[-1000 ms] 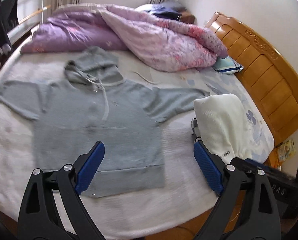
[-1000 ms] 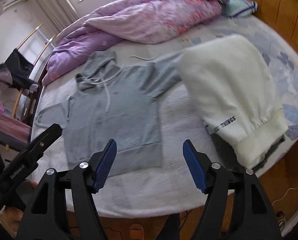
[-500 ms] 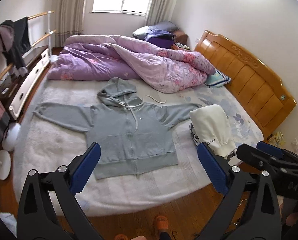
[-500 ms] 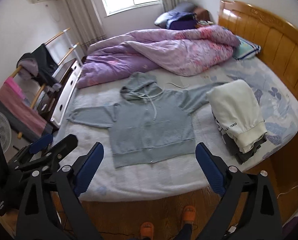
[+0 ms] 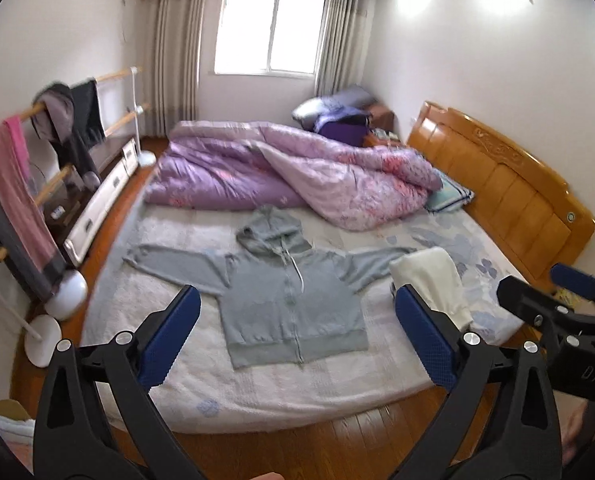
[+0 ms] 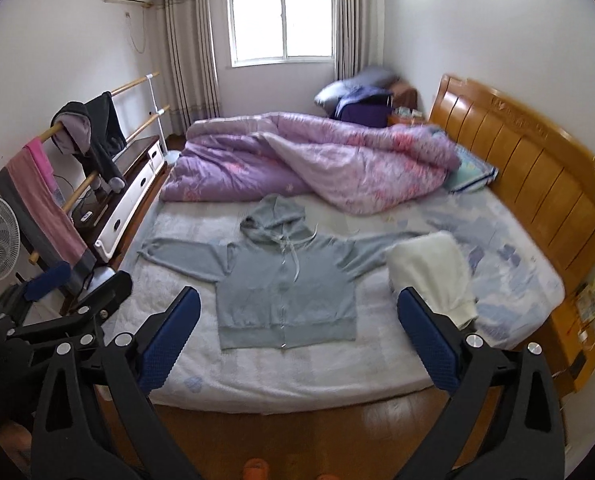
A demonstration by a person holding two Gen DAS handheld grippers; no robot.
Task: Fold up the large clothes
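Lying flat on the white-sheeted bed (image 5: 257,392), the grey zip-front hooded sweatshirt (image 5: 289,296) was spread with both sleeves out and its hood toward the rumpled purple floral quilt (image 5: 297,172). Just beside the sweatshirt's sleeve nearest the orange wooden headboard (image 5: 505,188), a folded cream knitted garment (image 5: 433,280) was stacked on darker clothes. The left claw (image 5: 293,336) was held wide apart above the sweatshirt, with nothing gripped. The right claw (image 6: 297,332) was opening, its blue pads spread wide and nothing caught between them.
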